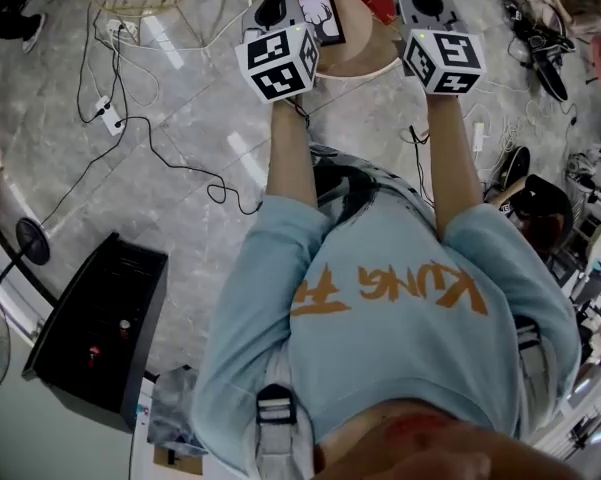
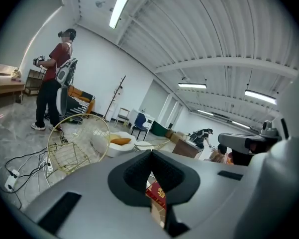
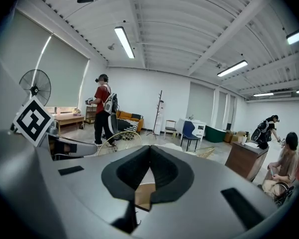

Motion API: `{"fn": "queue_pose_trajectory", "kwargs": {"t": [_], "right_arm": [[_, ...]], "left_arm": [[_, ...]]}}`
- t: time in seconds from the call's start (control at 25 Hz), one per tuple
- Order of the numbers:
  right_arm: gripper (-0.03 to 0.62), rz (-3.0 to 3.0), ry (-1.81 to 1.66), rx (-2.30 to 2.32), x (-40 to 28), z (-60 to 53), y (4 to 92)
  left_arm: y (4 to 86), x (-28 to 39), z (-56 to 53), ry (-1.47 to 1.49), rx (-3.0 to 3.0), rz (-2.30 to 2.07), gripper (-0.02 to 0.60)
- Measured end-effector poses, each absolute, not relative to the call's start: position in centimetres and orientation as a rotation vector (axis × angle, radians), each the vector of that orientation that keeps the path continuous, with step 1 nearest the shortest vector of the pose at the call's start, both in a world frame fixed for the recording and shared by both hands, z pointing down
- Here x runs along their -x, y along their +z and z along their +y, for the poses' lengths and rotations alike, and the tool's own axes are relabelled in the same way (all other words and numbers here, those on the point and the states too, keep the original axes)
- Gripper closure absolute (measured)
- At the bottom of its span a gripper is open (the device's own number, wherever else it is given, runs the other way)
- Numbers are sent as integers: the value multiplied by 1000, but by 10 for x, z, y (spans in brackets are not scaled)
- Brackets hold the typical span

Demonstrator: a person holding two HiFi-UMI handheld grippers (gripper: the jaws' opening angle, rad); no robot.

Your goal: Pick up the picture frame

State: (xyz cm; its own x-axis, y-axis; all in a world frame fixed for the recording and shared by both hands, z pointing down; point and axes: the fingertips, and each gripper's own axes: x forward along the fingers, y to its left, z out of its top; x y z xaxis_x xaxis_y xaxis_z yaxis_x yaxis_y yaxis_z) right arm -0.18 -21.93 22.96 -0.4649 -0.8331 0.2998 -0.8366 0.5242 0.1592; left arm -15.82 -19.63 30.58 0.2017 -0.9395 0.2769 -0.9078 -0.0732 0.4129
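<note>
The picture frame was small and nearly square, with a black border around a white picture showing a dark antlered deer head. It sat on the round table, on its tan top and inside the rim, face turned up toward the head view. Its left edge was hidden; whether it lay flat or was propped could not be told

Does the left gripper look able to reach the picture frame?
Probably yes: the picture frame sits uncovered on the round table beside the left gripper, with nothing between them. The jaws are shut and must open first.
</note>
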Motion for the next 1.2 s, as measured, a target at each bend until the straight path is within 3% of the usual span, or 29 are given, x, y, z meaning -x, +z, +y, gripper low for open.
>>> {"fn": "queue_pose_trajectory", "kwargs": {"t": [0.28, 0.6, 1.2], "right_arm": [[595, -2366, 151, -1419, -6, -244, 280], [595, -2200, 274, -1520, -75, -247, 325], [595, -2191, 551, -1325, -58, -231, 462]], "left_arm": [[361, 150, -222, 18, -1949, -1616, 561], [401, 123, -227, 176, -1972, -1529, 561], [520, 91, -202, 370, -1851, -1452, 561]]}}
